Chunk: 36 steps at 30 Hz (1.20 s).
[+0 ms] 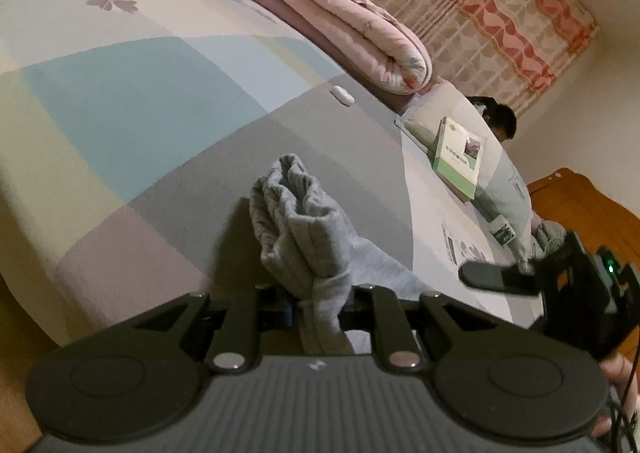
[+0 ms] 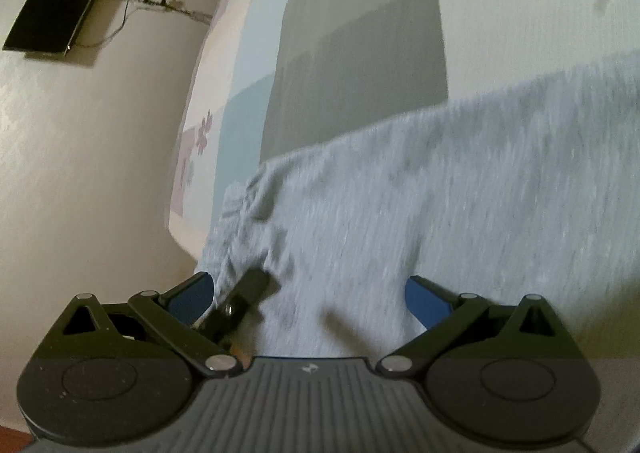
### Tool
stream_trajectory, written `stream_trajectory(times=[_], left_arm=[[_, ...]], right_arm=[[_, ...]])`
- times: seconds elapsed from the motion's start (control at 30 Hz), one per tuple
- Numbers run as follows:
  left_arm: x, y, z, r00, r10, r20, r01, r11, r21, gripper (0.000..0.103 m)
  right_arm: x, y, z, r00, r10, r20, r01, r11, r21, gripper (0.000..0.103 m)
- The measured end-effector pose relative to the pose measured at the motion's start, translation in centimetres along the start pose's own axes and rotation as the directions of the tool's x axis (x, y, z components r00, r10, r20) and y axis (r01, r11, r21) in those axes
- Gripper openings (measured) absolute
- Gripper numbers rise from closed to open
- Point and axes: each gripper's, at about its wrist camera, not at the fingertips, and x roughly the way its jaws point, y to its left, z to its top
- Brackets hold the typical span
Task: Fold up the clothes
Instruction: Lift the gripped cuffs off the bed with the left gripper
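On the patchwork bed (image 1: 168, 101), left gripper (image 1: 320, 305) pinches a bunched fold of the grey garment (image 1: 296, 225). Right gripper (image 2: 312, 293) stands wide, grey cloth between its blue pads, no squeeze evident. Beyond the garment: left view alone shows book (image 1: 460, 157) and pink quilt (image 1: 352, 25); right view alone a wall screen (image 2: 60, 1).

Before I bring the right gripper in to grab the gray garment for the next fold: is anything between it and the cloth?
Nothing visible. The right gripper is open with the gray garment already lying between its fingers. The left gripper is clamped on a bunched end of it. The book lies well off on the bed.
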Motion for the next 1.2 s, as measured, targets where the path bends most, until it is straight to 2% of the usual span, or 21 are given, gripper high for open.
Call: stream_trajectory(times=[0.57,0.83,1.03,1.2], left_arm=[[0.0,0.4,0.0,1.000,-0.014,-0.004,0.014,0.999,-0.040,0.015],[0.1,-0.1,0.2,1.000,0.005,-0.003,-0.005,0.999,-0.032,0.015],[-0.1,-0.9,0.3,1.000,0.009,0.000,-0.009,1.000,-0.003,0.015],[0.1,-0.9,0.3,0.999,0.038,-0.010,-0.038,0.999,-0.021,0.015]], right_arm=[[0.2,0.5,-3.6,0.995,-0.012,-0.101,0.011,1.000,-0.013,0.103],[-3.9,0.4,-2.3,1.000,-0.028,0.004,0.028,0.999,-0.033,0.103],[-7.9,-1.0,-1.3,0.994,-0.005,0.109,0.005,1.000,0.001,0.103],[-9.3,-1.8,-1.2,0.991,0.009,0.133,-0.012,1.000,0.023,0.103]])
